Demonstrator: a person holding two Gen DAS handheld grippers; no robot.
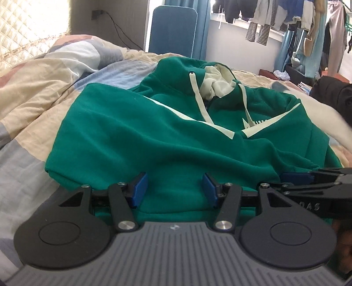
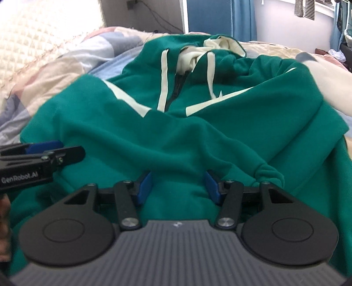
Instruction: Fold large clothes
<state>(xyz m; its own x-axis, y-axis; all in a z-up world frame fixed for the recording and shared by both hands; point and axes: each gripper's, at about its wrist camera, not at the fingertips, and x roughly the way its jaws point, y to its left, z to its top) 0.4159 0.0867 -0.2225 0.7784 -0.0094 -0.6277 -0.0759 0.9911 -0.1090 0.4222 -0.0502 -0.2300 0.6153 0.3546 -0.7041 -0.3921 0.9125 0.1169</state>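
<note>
- Left wrist view: the green hoodie is lying face up on the patchwork bedspread, its hood pointing away from the camera and its cream drawstrings trailing down the chest.
- The left gripper is hovering over the near hem with its jaws standing apart; green fabric is showing between the blue pads, and nothing is being pinched.
- The right gripper is reaching in from the right edge, low over the hem; from this side I cannot tell how its jaws are standing.
- A rack of hanging clothes is filling the far right of the room.
- Right wrist view: the right gripper is sitting just above the hoodie near its hem, jaws spread wide, cloth lying loose between the blue pads.
- A bunched sleeve cuff is resting just beside the right finger.
- The left gripper is poking in from the left edge.
</note>
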